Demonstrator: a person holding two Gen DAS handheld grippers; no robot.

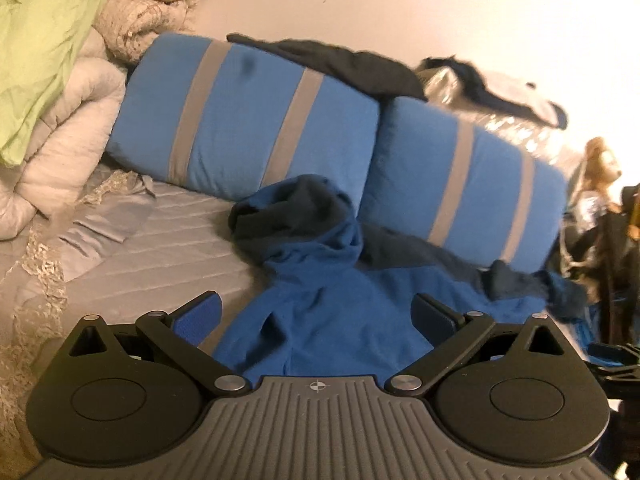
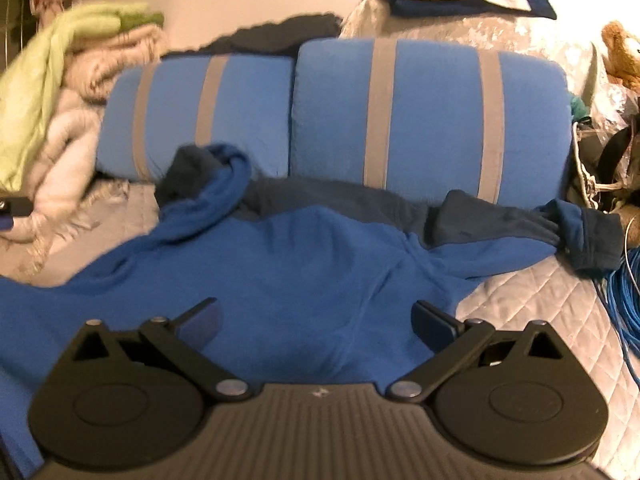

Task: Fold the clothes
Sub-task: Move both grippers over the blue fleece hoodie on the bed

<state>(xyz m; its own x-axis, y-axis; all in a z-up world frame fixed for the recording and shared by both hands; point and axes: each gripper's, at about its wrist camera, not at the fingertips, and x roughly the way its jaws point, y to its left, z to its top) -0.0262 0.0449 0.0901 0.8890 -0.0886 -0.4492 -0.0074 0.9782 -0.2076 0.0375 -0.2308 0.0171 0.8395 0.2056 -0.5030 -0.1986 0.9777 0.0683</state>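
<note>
A blue hoodie (image 1: 320, 304) with dark navy hood lining and shoulders lies spread on the bed, its hood (image 1: 288, 208) bunched up toward the pillows. In the right wrist view the hoodie (image 2: 288, 272) fills the middle, with one sleeve (image 2: 560, 232) stretched to the right, ending in a navy cuff. My left gripper (image 1: 318, 316) is open and empty, hovering over the hoodie's body near its left side. My right gripper (image 2: 316, 324) is open and empty over the hoodie's middle.
Two blue pillows with grey stripes (image 1: 244, 116) (image 2: 428, 120) lean at the head of the bed. Piled blankets and a green sheet (image 1: 48, 40) sit at the left. Dark clothes (image 1: 340, 64) lie behind the pillows. The grey quilt (image 1: 160, 248) shows left; blue cable (image 2: 624, 304) coils at right.
</note>
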